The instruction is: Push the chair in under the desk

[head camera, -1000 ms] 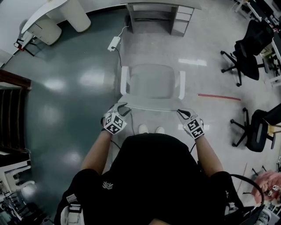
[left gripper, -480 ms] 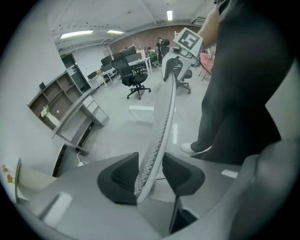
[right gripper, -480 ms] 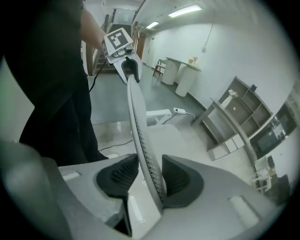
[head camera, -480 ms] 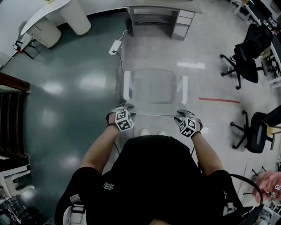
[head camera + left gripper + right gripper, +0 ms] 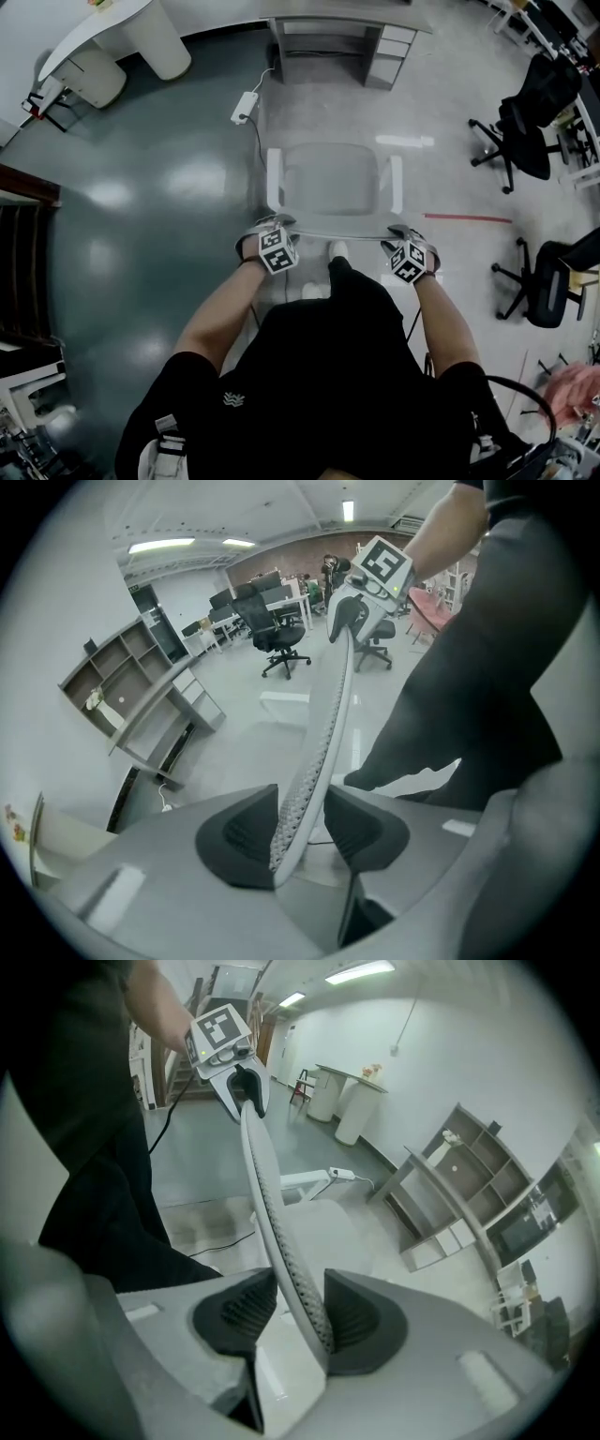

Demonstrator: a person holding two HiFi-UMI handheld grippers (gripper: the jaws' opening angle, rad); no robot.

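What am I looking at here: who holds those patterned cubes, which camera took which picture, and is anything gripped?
There is no robot. A person stands behind a white chair with a two-jaw gripper in each hand, and the patterned cubes are part of those grippers. The wide picture comes from a camera on the person's head, looking down. The other two cameras ride on the grippers and look along their jaws. The left gripper and right gripper sit at the two ends of the backrest's top edge. The left pads look pressed on that edge. The right jaws have just been opening and straddle it, with a gap at one pad. The desk is ahead, and a power strip lies on the floor.
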